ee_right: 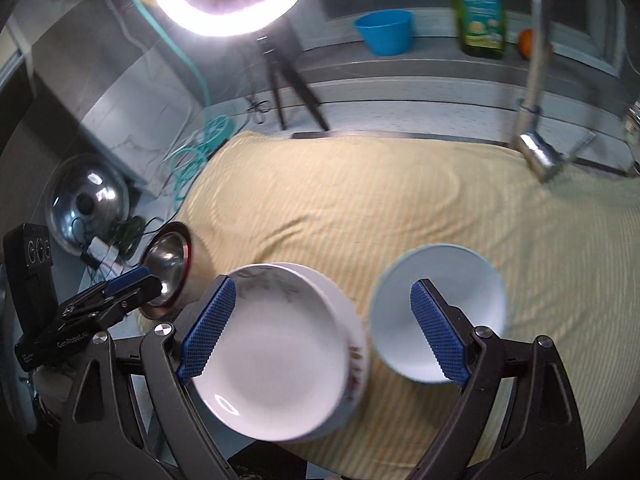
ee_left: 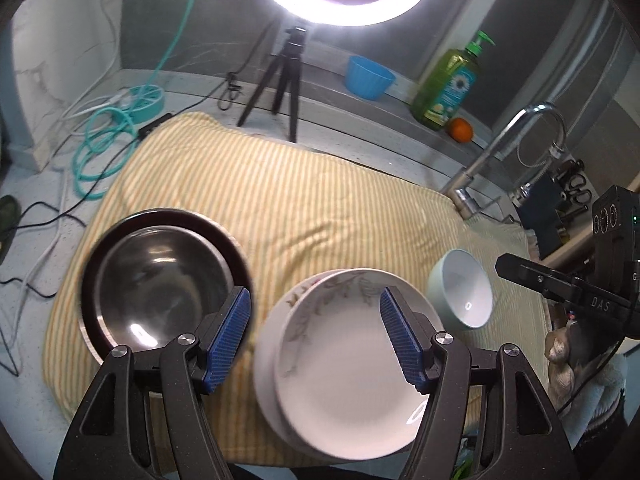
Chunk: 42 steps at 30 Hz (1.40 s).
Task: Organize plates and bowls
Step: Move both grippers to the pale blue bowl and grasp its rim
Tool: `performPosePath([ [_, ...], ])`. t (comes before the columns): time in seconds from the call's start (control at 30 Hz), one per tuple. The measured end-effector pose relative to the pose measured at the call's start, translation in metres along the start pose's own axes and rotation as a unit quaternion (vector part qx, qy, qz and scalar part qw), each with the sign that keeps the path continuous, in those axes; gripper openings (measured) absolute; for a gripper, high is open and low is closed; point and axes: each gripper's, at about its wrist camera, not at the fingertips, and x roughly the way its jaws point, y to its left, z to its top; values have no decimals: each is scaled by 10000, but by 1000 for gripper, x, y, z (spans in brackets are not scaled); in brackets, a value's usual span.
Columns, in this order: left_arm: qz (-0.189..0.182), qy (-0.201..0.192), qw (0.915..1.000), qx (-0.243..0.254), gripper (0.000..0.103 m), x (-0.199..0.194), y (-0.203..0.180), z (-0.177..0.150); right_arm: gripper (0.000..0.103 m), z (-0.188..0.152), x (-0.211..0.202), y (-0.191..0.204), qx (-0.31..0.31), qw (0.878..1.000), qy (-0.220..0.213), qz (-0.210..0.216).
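Note:
A stack of white plates with a leaf pattern (ee_left: 344, 364) lies on the yellow striped cloth (ee_left: 280, 200); it also shows in the right wrist view (ee_right: 276, 348). A steel bowl (ee_left: 160, 280) sits in a dark red dish to the left. A pale blue bowl (ee_left: 464, 292) stands to the right, also in the right wrist view (ee_right: 436, 312). My left gripper (ee_left: 314, 330) is open and empty above the plates. My right gripper (ee_right: 320, 324) is open and empty above the gap between the plates and the blue bowl.
A ring light on a tripod (ee_left: 288, 80), a blue tub (ee_left: 368, 76), a green soap bottle (ee_left: 448, 84) and an orange (ee_left: 460, 130) stand at the back. A tap (ee_left: 500, 152) rises at the right. Cables and a teal hose (ee_left: 104, 148) lie at the left. A steel lid (ee_right: 86, 204) lies at the far left.

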Motion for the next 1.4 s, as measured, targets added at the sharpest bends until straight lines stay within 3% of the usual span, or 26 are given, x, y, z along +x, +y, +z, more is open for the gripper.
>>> performPosePath([
  [0.33, -473, 408, 9969, 480, 67, 42, -58, -4, 91, -20, -20, -71, 630, 9969, -74, -459],
  [0.6, -719, 636, 9928, 709, 67, 72, -95, 0, 91, -34, -21, -102, 942, 9944, -112, -465],
  [0.7, -754, 724, 9909, 843, 63, 84, -106, 1, 90, -37, -19, -107, 1006, 9938, -142, -453],
  [0.83, -757, 889, 9883, 977, 55, 99, -115, 0, 76, -39, -12, -111, 1042, 9939, -54, -354],
  [0.93, -798, 973, 9873, 970, 41, 107, -118, 0, 66, -41, -4, -113, 1061, 9939, 49, -304],
  [1.0, -812, 1062, 9857, 1027, 34, 112, -120, 1, 64, -42, 1, -117, 1140, 9932, 106, -221],
  [1.13, -818, 1110, 9854, 997, 32, 118, -121, 3, 52, -43, 8, -124, 1270, 9917, 165, -130],
  [1.27, -842, 1135, 9843, 1055, 29, 121, -125, 6, 52, -42, 12, -129, 1364, 9905, 196, -15],
  [1.4, -857, 1203, 9821, 1168, 25, 126, -131, 6, 41, -42, 16, -131, 1356, 9904, 265, 9],
])
